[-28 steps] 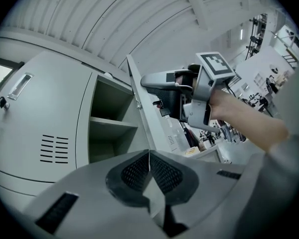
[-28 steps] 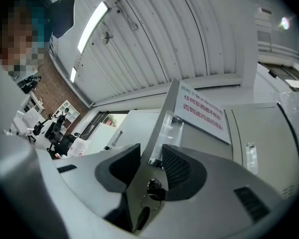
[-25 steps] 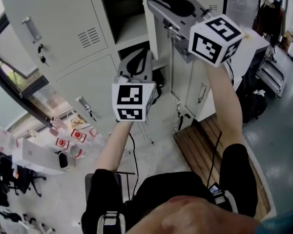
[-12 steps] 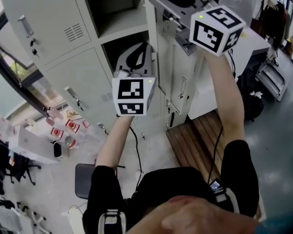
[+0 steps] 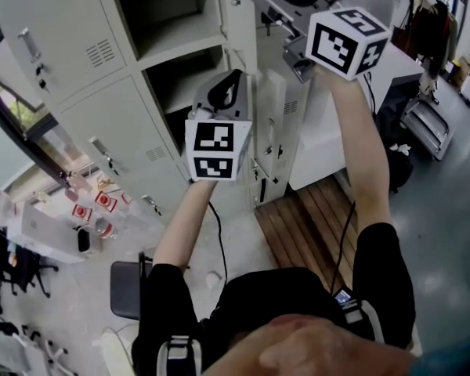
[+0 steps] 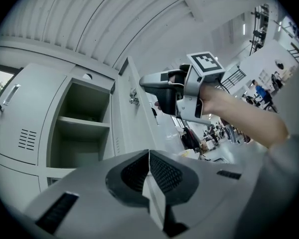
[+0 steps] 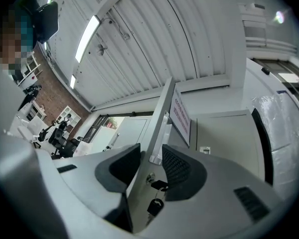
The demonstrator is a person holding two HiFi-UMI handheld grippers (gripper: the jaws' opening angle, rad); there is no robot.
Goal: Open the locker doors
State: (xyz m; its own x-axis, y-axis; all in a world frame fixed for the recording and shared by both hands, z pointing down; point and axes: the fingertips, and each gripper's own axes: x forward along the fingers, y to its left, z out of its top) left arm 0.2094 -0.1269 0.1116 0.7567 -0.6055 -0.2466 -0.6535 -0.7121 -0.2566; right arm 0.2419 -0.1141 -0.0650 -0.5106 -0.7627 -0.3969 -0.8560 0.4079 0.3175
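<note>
At the left, a pale grey metal locker door [image 5: 55, 45] is seen swung open beside bare shelved compartments [image 5: 172, 30]. The left gripper [image 6: 149, 156] is held up before them, its jaws closed tip to tip on nothing. Further right, the right gripper [image 7: 150, 156] is clamped, jaws wide, on the edge of another grey locker door [image 7: 162, 108], with dark keys [image 7: 155, 205] hanging below.

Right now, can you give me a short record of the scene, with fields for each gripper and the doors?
Left gripper: shut on lower door, at its edge
Right gripper: shut on upper door, at its edge
Key: hangs from upper door's lock
Upper compartment: exposed, one shelf, nothing seen inside
</note>
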